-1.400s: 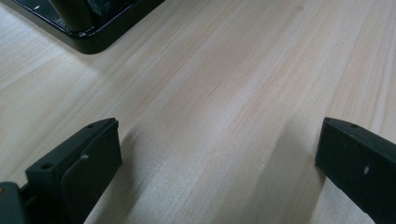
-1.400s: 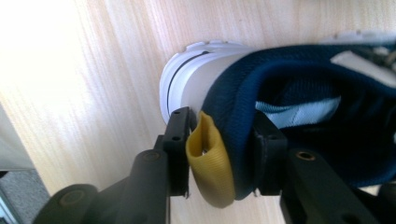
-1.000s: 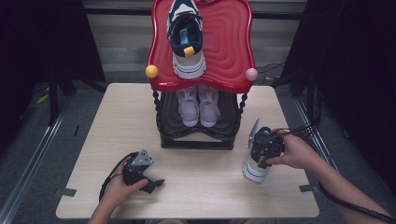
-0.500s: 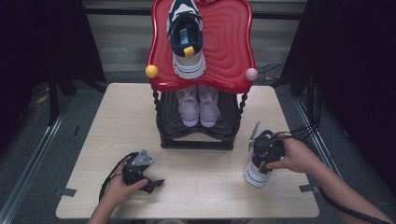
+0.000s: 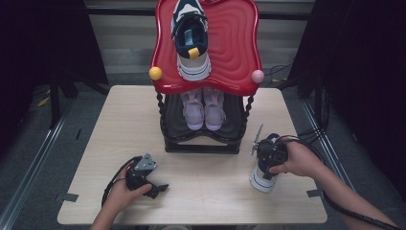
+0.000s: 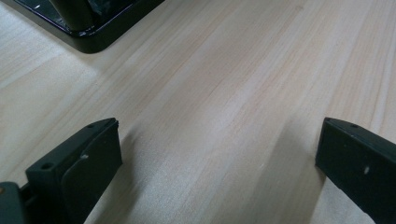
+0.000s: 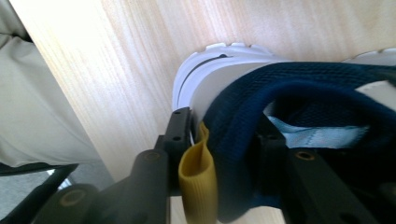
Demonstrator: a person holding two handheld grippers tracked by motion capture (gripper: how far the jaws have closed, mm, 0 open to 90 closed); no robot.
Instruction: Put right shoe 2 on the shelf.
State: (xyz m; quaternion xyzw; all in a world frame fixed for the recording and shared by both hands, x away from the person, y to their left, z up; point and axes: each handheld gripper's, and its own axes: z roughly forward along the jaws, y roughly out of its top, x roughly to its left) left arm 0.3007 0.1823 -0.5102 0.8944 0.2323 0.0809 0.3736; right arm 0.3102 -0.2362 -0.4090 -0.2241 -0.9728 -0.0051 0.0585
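A navy and white sneaker (image 5: 262,181) stands on the table (image 5: 210,191) at the front right, heel toward me. My right gripper (image 5: 269,154) is shut on its heel collar. In the right gripper view one jaw lies outside the heel (image 7: 224,65) beside the yellow pull tab (image 7: 198,172), and the other is inside the shoe. The right gripper (image 7: 222,123) jaws have just been opening a little, with the collar still between them. My left gripper (image 5: 157,189) rests on the table at the front left. The left gripper (image 6: 219,154) is open over bare wood.
A shoe rack stands at the table's middle back, with a red top shelf (image 5: 234,52) carrying a matching navy sneaker (image 5: 191,38). A pink pair (image 5: 205,108) sits on the black lower shelf (image 5: 201,143). The rack's base corner (image 6: 88,28) lies ahead of the left gripper.
My right hand and the sneaker have shifted slightly toward the table's front edge. The left hand has stayed put.
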